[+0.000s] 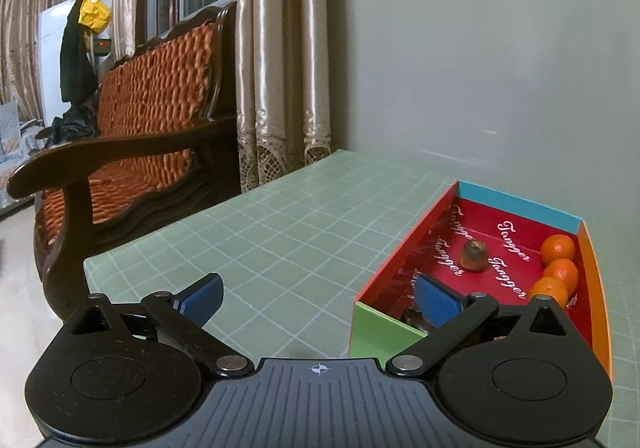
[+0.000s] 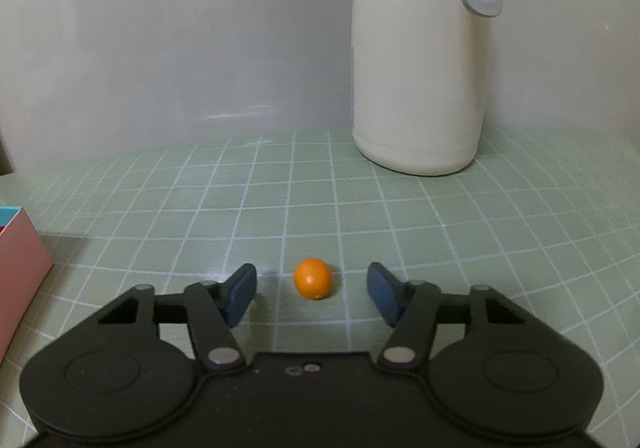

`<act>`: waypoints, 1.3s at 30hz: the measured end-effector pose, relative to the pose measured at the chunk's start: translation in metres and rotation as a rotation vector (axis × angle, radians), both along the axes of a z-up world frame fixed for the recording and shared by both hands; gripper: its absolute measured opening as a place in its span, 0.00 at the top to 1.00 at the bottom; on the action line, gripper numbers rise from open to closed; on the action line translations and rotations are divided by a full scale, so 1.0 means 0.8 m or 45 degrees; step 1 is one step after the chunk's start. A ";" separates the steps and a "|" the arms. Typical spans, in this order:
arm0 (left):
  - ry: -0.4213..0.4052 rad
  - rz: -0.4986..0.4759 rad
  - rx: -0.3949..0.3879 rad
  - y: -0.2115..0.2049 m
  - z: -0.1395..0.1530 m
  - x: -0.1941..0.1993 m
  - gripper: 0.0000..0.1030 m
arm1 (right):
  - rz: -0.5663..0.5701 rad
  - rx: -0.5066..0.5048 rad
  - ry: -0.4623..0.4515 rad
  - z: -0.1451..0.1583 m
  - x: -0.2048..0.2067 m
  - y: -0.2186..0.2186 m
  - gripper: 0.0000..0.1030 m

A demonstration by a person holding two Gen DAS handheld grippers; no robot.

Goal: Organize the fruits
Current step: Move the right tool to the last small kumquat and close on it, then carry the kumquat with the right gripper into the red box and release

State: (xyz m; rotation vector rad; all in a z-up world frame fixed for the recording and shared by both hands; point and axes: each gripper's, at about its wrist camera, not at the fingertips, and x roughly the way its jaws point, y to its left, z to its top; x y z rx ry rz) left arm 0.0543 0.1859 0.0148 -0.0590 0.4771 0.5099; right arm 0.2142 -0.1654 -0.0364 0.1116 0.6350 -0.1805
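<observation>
The right gripper (image 2: 312,294) is hovering with fingers spread wide, the orange (image 2: 312,277) lying on the mat (image 2: 440,232) just ahead between them. It should be easing forward, centring, then closing gently so the round fruit isn't rolling off. The left gripper (image 1: 318,298) is waiting, also spread, over the box (image 1: 390,332) edge.

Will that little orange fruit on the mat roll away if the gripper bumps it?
Probably yes: the kumquat is round and smooth, lying loose on the flat mat. It looks light. The right gripper is open around it, so both pads should close evenly.
</observation>
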 end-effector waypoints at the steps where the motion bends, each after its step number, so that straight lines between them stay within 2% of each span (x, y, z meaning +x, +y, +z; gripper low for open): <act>1: 0.000 -0.001 0.003 0.000 0.000 0.000 0.02 | 0.004 -0.004 0.000 0.000 0.000 0.001 0.48; 4: 0.002 0.002 0.003 0.000 0.000 0.000 0.01 | 0.015 -0.001 -0.007 0.001 -0.001 0.001 0.61; 8: 0.003 0.000 0.006 -0.001 0.000 0.000 0.00 | 0.029 0.002 -0.010 0.002 -0.003 0.001 0.66; 12: 0.006 -0.004 0.015 -0.003 -0.001 0.000 0.00 | 0.045 0.008 -0.013 0.003 -0.005 0.004 0.78; 15: 0.007 -0.003 0.015 -0.003 -0.001 0.000 0.00 | 0.064 0.000 -0.011 0.003 -0.006 0.009 0.81; 30: 0.007 0.047 0.017 0.007 -0.002 -0.006 0.00 | 0.206 0.033 -0.065 0.016 -0.027 0.044 0.82; 39: 0.007 0.078 0.019 0.020 -0.001 -0.019 0.00 | 0.435 0.075 -0.196 0.053 -0.060 0.101 0.82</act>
